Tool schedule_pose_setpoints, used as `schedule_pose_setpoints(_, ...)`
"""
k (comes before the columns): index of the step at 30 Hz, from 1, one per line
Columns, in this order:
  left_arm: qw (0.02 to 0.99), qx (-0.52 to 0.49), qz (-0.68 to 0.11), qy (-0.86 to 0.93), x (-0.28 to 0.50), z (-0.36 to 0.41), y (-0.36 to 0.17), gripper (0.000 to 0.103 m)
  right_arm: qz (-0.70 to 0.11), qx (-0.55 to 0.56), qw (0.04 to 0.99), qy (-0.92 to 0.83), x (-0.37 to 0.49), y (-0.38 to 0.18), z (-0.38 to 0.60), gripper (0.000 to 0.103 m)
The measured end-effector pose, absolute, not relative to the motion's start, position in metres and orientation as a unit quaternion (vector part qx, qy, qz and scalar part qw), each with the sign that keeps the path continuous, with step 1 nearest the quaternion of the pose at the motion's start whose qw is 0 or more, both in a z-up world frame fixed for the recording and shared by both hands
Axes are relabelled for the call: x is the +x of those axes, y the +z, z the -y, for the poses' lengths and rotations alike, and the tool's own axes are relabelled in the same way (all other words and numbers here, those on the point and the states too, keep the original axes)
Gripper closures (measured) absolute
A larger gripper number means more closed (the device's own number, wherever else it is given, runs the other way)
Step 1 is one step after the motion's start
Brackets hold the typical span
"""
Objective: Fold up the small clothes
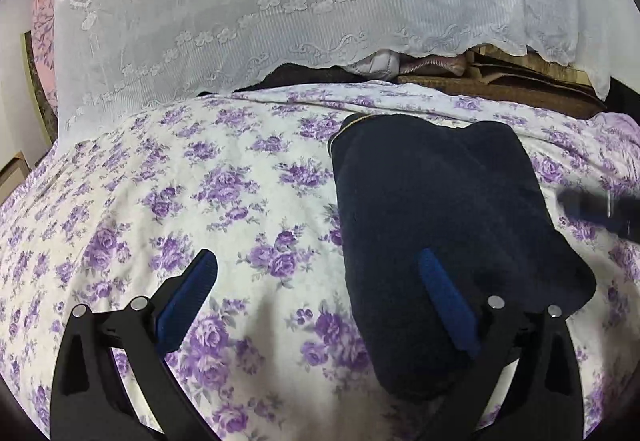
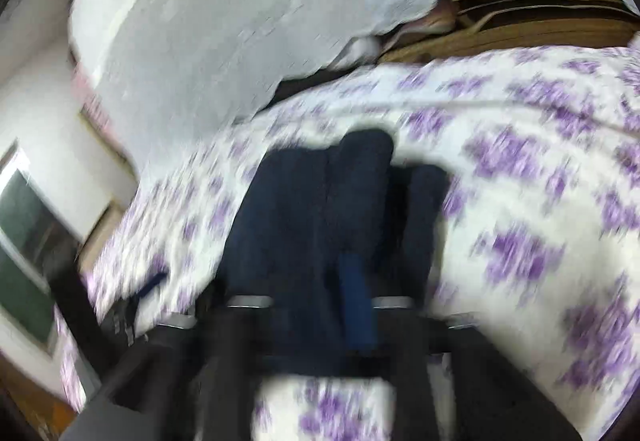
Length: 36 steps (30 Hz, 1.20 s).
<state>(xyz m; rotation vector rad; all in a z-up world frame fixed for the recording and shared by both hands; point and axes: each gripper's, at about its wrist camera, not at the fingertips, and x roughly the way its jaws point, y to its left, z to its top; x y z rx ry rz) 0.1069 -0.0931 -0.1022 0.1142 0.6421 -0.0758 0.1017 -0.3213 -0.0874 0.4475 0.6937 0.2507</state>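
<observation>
Two views: left wrist first, then right wrist.

Left wrist, bed: a bedspread point(image 1: 168, 201) with purple roses on white covers the whole surface.
Left wrist, garment: a dark navy folded garment point(image 1: 440, 209) lies flat on the bedspread, right of the middle, with one end toward the far edge of the bed and the other toward the camera.
Left wrist, left gripper point(image 1: 316, 269): its two fingers stand wide apart with nothing between them but bedspread; the left blue pad is over the flowers, and the right blue pad point(image 1: 444, 301) shows against the near end of the garment. Whether that pad touches the cloth I cannot tell.
Left wrist, right edge: a dark blurred shape point(image 1: 592, 209), likely part of the other gripper, sits beside the garment.
Left wrist, background: a white lace cloth point(image 1: 256, 25) hangs beyond the far edge of the bed, with brown cardboard point(image 1: 520, 81) to its lower right.

Right wrist, sharpness: heavily blurred.
Right wrist, garment: the navy garment point(image 2: 320, 201) lies in the middle of the bedspread point(image 2: 520, 169), running away from the camera.
Right wrist, right gripper point(image 2: 316, 281): one blue pad point(image 2: 356, 305) shows over the near end of the garment; the fingers are parted, with no clamp on the cloth visible.
Right wrist, left side: a dark arm-like shape point(image 2: 80, 305) and a window point(image 2: 24, 241).
</observation>
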Motion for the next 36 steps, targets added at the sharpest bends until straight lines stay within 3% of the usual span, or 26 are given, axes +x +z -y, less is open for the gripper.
schedule_pose_setpoints(5, 0.933, 0.007, -0.353, -0.073, 0.111, 0.083, -0.110, 0.006, -0.353, 0.246, 0.898, 0.093, 0.156, -0.094, 0.336, 0.032)
schedule_pose_setpoints(6, 0.931, 0.003, -0.356, -0.077, 0.112, 0.082, -0.111, 0.006, -0.372, 0.254, 0.888, 0.091, 0.167, -0.102, 0.336, 0.042)
schedule_pose_setpoints(8, 0.927, -0.001, -0.365, -0.085, 0.116, 0.083, -0.114, 0.006, -0.384, 0.259, 0.883, 0.079, 0.182, -0.118, 0.337, 0.073)
schedule_pose_setpoints(11, 0.925, -0.002, -0.368, -0.090, 0.119, 0.085, -0.115, 0.006, -0.364, 0.253, 0.893, 0.084, 0.180, -0.119, 0.344, 0.085)
schedule_pose_setpoints(16, 0.928, 0.013, -0.362, -0.087, 0.115, 0.093, -0.114, 0.005, -0.375, 0.267, 0.884, 0.084, 0.184, -0.137, 0.355, 0.083)
schedule_pose_setpoints(18, 0.928, 0.005, -0.362, -0.087, 0.116, 0.090, -0.113, 0.005, -0.365, 0.253, 0.893, 0.070, 0.176, -0.128, 0.352, 0.073)
schedule_pose_setpoints(19, 0.929, 0.002, -0.359, -0.085, 0.115, 0.088, -0.111, 0.005, -0.357, 0.251, 0.897, 0.065, 0.173, -0.124, 0.348, 0.073)
schedule_pose_setpoints(25, 0.940, 0.005, -0.329, -0.092, 0.103, 0.087, -0.098, 0.006, -0.321, 0.163, 0.926, 0.113, 0.098, -0.083, 0.310, 0.074)
schedule_pose_setpoints(29, 0.928, 0.037, -0.359, -0.089, 0.110, 0.099, -0.110, 0.004, -0.388, 0.103, 0.910, 0.103, 0.084, -0.115, 0.289, 0.078)
schedule_pose_setpoints(36, 0.921, 0.006, -0.374, -0.109, 0.109, 0.089, -0.111, 0.004, -0.378, 0.142, 0.908, 0.115, 0.079, -0.123, 0.300, 0.080)
